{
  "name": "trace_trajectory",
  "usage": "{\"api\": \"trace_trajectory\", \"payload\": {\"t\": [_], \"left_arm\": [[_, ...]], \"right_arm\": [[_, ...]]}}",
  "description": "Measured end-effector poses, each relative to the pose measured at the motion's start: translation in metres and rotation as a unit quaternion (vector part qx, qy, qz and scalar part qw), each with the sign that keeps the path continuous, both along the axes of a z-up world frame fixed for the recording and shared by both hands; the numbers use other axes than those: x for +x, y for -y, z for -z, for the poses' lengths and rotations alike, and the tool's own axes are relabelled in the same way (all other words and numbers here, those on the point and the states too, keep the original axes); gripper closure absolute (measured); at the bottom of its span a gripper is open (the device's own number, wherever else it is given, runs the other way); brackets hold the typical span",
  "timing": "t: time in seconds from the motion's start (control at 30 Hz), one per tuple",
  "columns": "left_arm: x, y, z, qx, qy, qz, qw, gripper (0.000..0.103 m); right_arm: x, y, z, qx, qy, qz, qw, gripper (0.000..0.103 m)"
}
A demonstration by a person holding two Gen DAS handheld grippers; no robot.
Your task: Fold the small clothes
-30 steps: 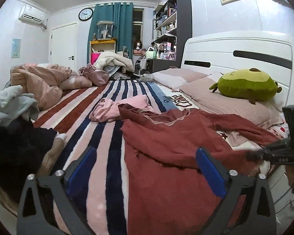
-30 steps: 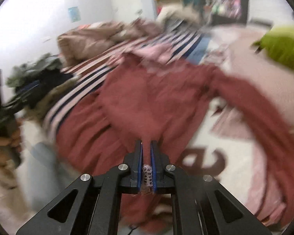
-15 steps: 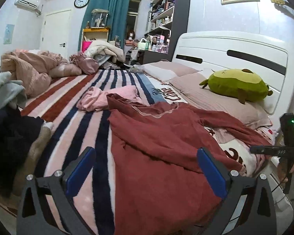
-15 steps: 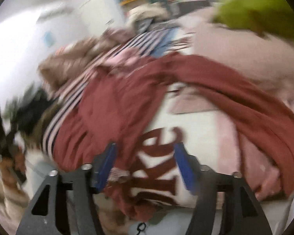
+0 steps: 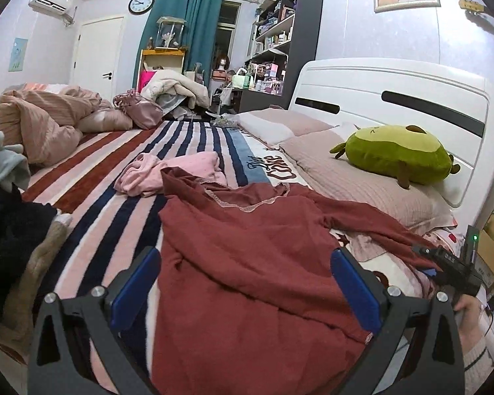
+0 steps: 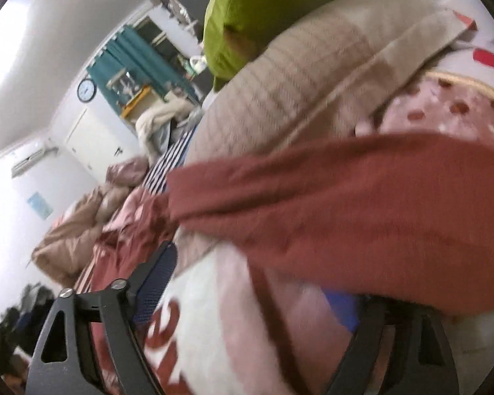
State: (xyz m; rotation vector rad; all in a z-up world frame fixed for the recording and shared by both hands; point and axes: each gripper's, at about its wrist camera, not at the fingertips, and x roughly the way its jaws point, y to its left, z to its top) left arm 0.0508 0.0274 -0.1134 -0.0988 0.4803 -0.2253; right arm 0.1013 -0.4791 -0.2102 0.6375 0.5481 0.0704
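A dark red long-sleeved top point(image 5: 247, 256) lies spread and wrinkled on the striped bed, one sleeve point(image 5: 372, 223) stretched right toward the pillows. My left gripper point(image 5: 243, 283) is open and empty, hovering over the top's lower part. The right gripper shows at the far right edge of the left wrist view point(image 5: 451, 263), by the sleeve end. In the right wrist view my right gripper point(image 6: 253, 283) is open, tilted, with the red sleeve point(image 6: 345, 214) lying across and above its right finger, not clamped.
A pink garment point(image 5: 174, 172) lies crumpled beyond the red top. A green plush point(image 5: 395, 154) rests on beige pillows point(image 5: 362, 181) by the white headboard point(image 5: 411, 98). A dark clothes pile point(image 5: 10, 240) sits left, a rumpled blanket point(image 5: 39, 121) at far left.
My right gripper opened and let go of the red top's hem, then swung right to the sleeve by the pillows. My left gripper stayed open and shifted slightly.
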Motion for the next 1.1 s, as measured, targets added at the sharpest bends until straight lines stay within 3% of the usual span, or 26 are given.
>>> {"api": "trace_trajectory", "payload": {"t": [0.07,0.13,0.33,0.63,0.83,0.97,1.1], "left_arm": [[0.004,0.007,-0.001,0.004,0.0,-0.002,1.0,0.001],[0.007,0.013,-0.001,0.008,0.001,-0.004,1.0,0.001],[0.018,0.028,-0.007,0.017,0.011,-0.002,0.9998,0.001],[0.017,0.022,-0.02,-0.004,0.037,0.003,0.9993,0.001],[-0.004,-0.002,-0.016,0.002,0.044,-0.007,0.999,0.001],[-0.017,-0.024,-0.011,-0.002,0.041,-0.004,0.9991,0.001],[-0.03,-0.047,-0.007,0.005,0.043,-0.018,0.9989,0.001]], "right_arm": [[0.005,-0.004,-0.005,-0.02,0.017,0.011,1.0,0.009],[0.008,-0.004,-0.007,-0.043,0.034,0.046,0.997,0.017],[0.002,0.015,-0.013,-0.056,0.062,0.098,0.992,0.1],[-0.012,-0.009,-0.1,-0.125,0.177,0.033,0.976,0.101],[-0.014,-0.085,-0.147,-0.18,0.224,-0.081,0.954,0.1],[-0.008,-0.154,-0.154,-0.236,0.214,-0.182,0.93,0.1],[0.012,-0.238,-0.122,-0.256,0.143,-0.306,0.906,0.1]]}}
